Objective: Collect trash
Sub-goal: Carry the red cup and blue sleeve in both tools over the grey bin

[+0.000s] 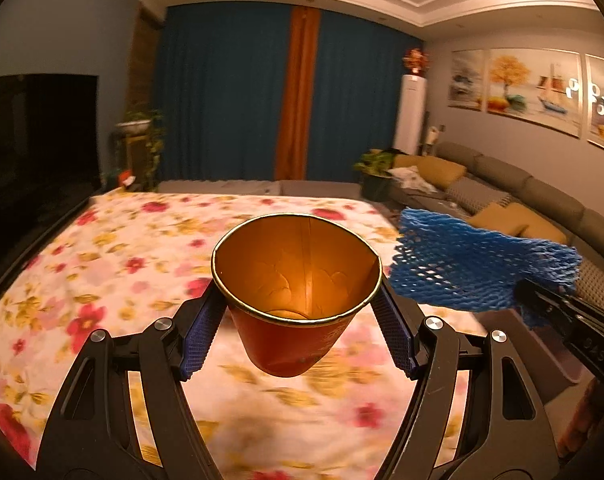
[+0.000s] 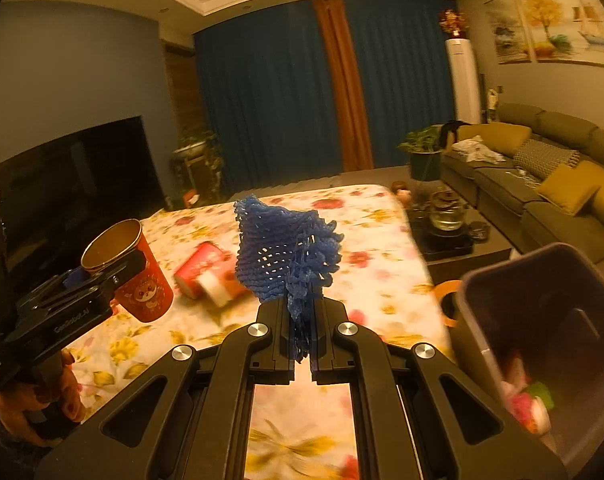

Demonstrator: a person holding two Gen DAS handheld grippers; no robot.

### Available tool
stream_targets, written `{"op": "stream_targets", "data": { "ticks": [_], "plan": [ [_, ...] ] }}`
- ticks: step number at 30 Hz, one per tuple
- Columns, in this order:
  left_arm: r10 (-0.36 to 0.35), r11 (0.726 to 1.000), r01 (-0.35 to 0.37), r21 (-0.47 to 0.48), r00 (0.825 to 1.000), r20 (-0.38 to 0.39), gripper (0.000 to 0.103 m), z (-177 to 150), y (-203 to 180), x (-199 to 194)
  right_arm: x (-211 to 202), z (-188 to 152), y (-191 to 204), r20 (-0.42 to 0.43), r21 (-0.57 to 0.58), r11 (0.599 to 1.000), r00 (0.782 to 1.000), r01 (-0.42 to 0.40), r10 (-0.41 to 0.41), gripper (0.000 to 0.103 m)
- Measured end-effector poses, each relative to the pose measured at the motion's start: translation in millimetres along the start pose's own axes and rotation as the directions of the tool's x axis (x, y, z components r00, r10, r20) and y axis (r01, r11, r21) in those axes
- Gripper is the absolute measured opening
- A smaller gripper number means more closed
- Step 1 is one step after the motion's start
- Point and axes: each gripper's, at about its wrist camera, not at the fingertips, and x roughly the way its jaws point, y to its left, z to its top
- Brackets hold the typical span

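Nearby, toppled cup (image 2: 207, 276) beside bin (image 2: 542, 320)

Right gripper (image 2: 302, 320) pinches blue foam net (image 2: 285, 248) (bin (image 2: 542, 280) beside).

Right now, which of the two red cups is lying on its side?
The red cup on the floral cloth, lying tipped over behind the blue foam net. The other red cup is held upright, off the cloth, in the left hand-held gripper.

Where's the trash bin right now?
Right wrist view, lower right: the dark plastic bin stands off the floral table's right edge, beside an orange ring.
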Motion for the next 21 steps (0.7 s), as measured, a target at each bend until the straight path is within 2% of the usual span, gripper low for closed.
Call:
{"op": "stream_targets", "data": {
  "ticks": [6, 11, 16, 21],
  "plan": [
    [-0.095, 0.994, 0.095, 0.049, 0.996, -0.002, 0.070, -2, -56, 3, -32, -2, -43, 0.034, 0.042, 0.996, 0.996, 0.080, -0.081, 0.006],
    [-0.188, 0.979, 0.188, 0.082, 0.982, -0.003, 0.070, -2, -104, 7, -60, -5, -77, 0.066, 0.069, 0.984, 0.983, 0.164, -0.169, 0.006],
    [-0.283, 0.951, 0.281, 0.130, 0.959, -0.007, 0.070, -4, -159, 10, -87, -11, -115, 0.095, 0.110, 0.956, 0.955, 0.271, -0.282, 0.006],
    [-0.372, 0.914, 0.372, 0.162, 0.928, -0.029, 0.070, -10, -206, 19, -108, -19, -147, 0.111, 0.151, 0.926, 0.925, 0.345, -0.363, 0.006]
  ]
}}
